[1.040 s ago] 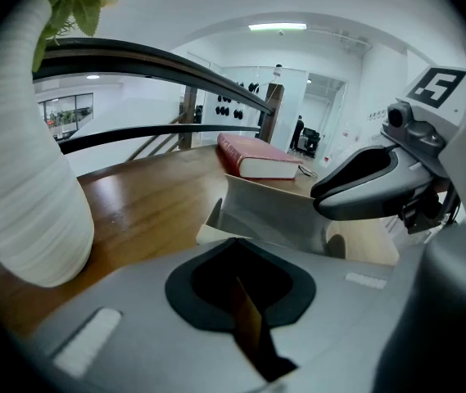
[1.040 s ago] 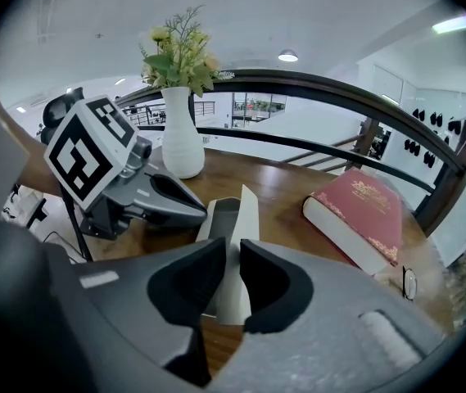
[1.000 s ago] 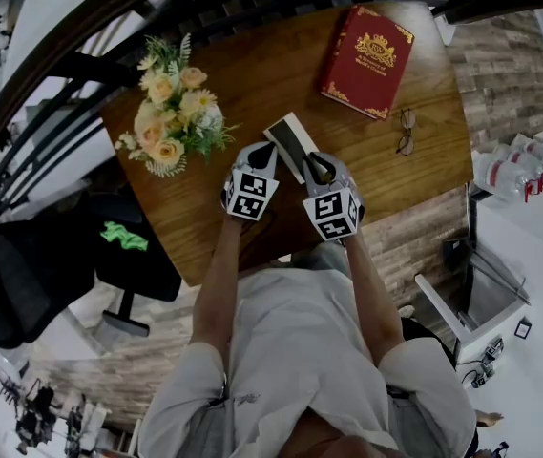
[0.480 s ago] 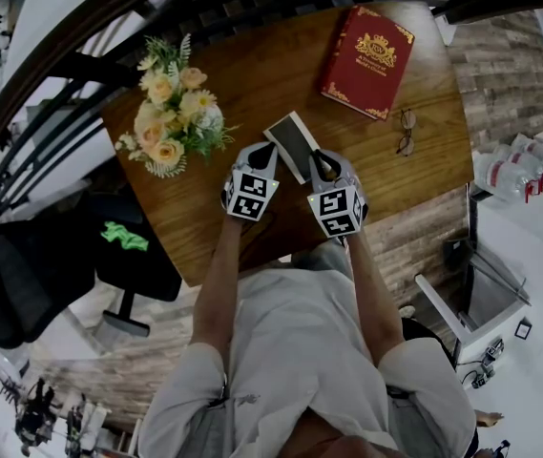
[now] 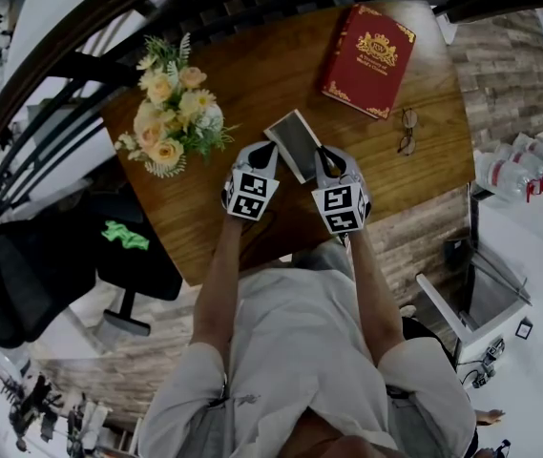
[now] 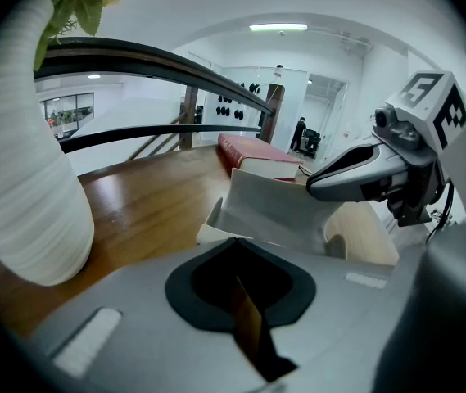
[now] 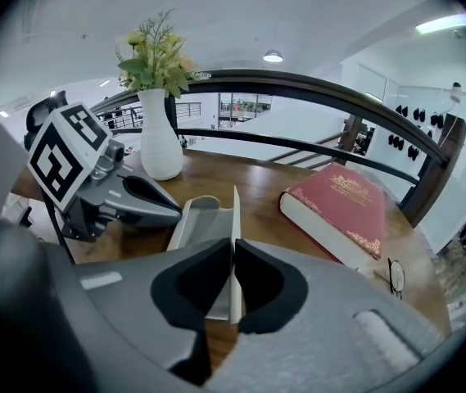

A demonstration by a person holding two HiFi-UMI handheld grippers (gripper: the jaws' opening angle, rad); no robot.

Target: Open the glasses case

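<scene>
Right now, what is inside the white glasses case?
Only its bare grey lining shows in the white rectangular glasses case; the near end is covered by the right tool.

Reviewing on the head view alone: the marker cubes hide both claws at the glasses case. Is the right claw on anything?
Observer: Yes. The right gripper view shows the right claw, whose jaws have just been closing, pinching the case's raised lid edge-on between its pads.
Reviewer: And the left claw?
Observer: The left gripper view shows its jaws together, tips at the base's near edge, nothing visible between them.
Reviewer: What holds the flowers?
Observer: A white ribbed vase, seen in both gripper views.
</scene>
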